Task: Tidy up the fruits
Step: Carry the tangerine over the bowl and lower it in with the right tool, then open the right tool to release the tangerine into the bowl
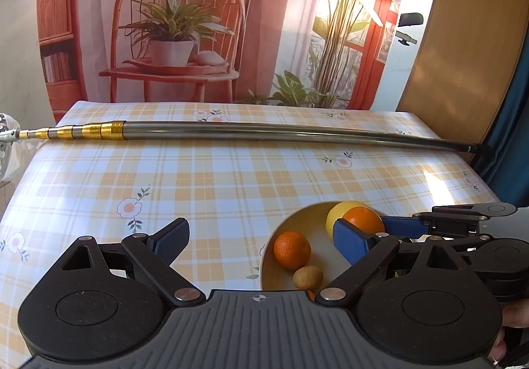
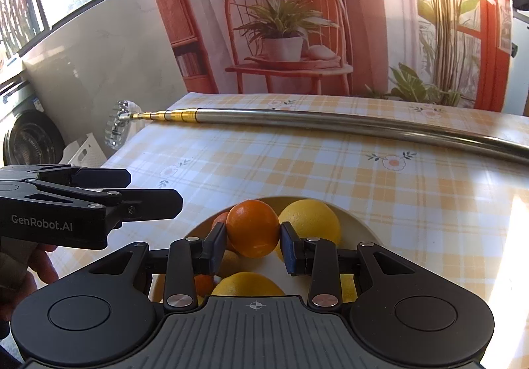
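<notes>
A cream bowl (image 1: pixel 287 224) stands near the table's front edge. In it lie an orange (image 1: pixel 292 250), a small brown fruit (image 1: pixel 307 277) and lemons (image 2: pixel 310 220). My right gripper (image 2: pixel 253 246) is shut on a second orange (image 2: pixel 253 228), holding it over the bowl in front of a lemon. I cannot tell if this orange touches the fruit below it. My left gripper (image 1: pixel 261 240) stands wide open just left of the bowl, with nothing between its fingers; its right pad (image 1: pixel 350 243) overlaps the bowl's edge.
A long metal telescopic pole (image 1: pixel 264 134) with gold segments lies across the far part of the checked tablecloth (image 1: pixel 205 184). A printed backdrop hangs behind the table. A washing machine (image 2: pixel 29 141) stands off to the left. A hand (image 2: pixel 23 273) holds the left gripper.
</notes>
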Motion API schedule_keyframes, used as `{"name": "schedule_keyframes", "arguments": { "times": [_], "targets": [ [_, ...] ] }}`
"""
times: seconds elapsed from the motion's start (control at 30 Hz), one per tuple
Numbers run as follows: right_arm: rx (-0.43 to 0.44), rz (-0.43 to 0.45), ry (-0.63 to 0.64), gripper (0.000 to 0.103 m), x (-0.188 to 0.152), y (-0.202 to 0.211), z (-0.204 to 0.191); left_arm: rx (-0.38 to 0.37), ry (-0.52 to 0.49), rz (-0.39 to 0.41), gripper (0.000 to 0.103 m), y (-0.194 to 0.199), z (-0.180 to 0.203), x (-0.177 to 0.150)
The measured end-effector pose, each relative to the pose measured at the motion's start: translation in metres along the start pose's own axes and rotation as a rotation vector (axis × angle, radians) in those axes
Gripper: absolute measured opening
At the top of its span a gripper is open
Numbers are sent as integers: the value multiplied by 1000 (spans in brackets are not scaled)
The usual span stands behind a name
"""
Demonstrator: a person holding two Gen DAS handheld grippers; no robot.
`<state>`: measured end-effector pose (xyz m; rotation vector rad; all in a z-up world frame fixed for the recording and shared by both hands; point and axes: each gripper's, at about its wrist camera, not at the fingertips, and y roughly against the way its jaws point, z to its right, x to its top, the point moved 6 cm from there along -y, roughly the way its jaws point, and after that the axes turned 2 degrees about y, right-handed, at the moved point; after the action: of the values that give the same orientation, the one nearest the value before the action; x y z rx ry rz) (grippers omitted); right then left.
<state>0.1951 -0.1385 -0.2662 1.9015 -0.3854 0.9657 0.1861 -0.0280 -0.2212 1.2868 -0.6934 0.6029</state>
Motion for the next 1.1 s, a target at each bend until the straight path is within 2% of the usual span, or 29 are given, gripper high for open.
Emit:
{"name": "schedule_keyframes", "arguments": {
  "times": [0.37,0.63,1.1],
  "targets": [
    [20,-35,-68,33,-11,-8,4,-17,4,12,95,3,4,-8],
    [31,-49,-189,30,-20,-13,16,-19,39,-13,95,-2,0,-18],
    [10,-45,-176,32,-20,-12,13,-18,42,-14,95,-2,0,-20]
  ]
}}
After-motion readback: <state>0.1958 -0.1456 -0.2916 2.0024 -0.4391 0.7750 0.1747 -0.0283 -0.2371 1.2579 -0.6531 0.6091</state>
